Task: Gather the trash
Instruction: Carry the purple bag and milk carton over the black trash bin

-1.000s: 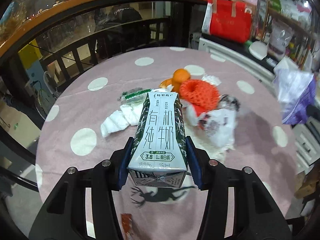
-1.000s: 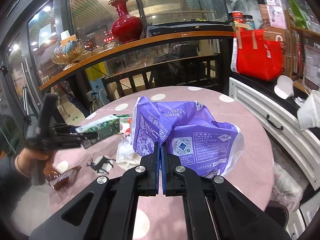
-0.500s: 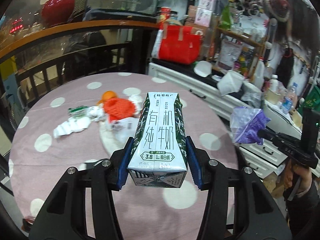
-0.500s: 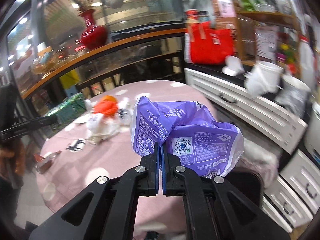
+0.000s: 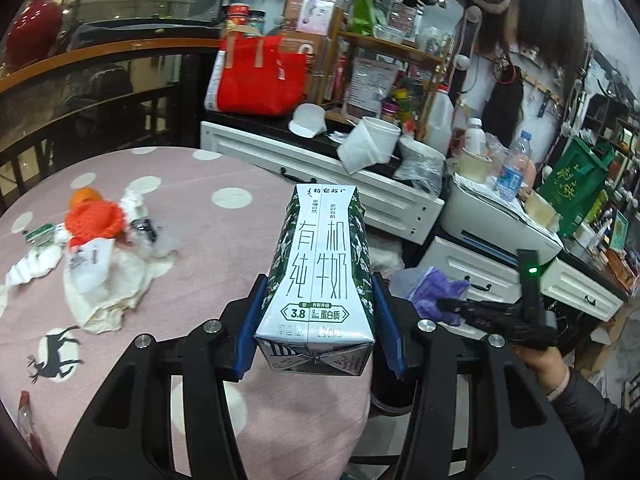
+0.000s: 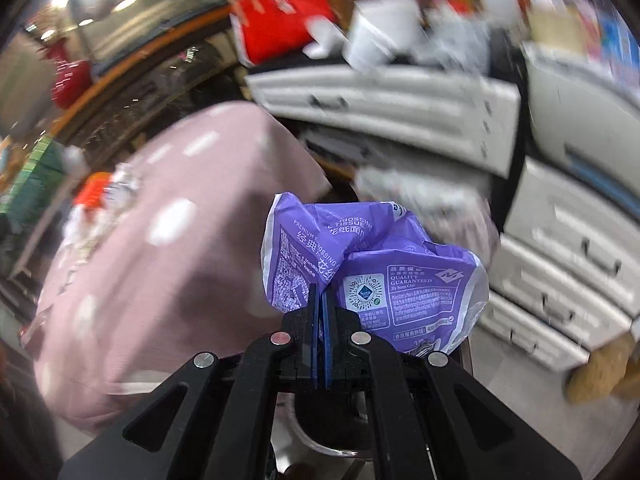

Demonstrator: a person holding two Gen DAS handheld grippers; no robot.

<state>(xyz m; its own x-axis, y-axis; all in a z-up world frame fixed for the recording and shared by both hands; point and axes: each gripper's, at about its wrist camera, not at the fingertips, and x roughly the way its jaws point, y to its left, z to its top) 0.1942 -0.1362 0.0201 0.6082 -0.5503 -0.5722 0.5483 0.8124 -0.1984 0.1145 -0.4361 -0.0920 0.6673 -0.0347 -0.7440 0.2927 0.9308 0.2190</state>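
Left wrist, then right wrist: each hand-held gripper carries trash.
Left wrist: left hand-held gripper (image 5: 317, 322) clamps the milk carton (image 5: 320, 276) between its pads, above the pink tabletop (image 5: 208, 248) edge. Right wrist: right hand-held gripper (image 6: 319, 308), clenched, pinches the purple tissue wrapper (image 6: 372, 276) beside that tabletop.

Cluttered home dining corner, maybe a shop-front living space. Round table with pink polka-dot cloth (image 5: 224, 248), white drawer cabinets (image 5: 360, 196), wooden shelf (image 5: 384, 64) crammed with boxes and bottles, red tote bag (image 5: 260, 80), red vase (image 5: 34, 36) behind glass railing.
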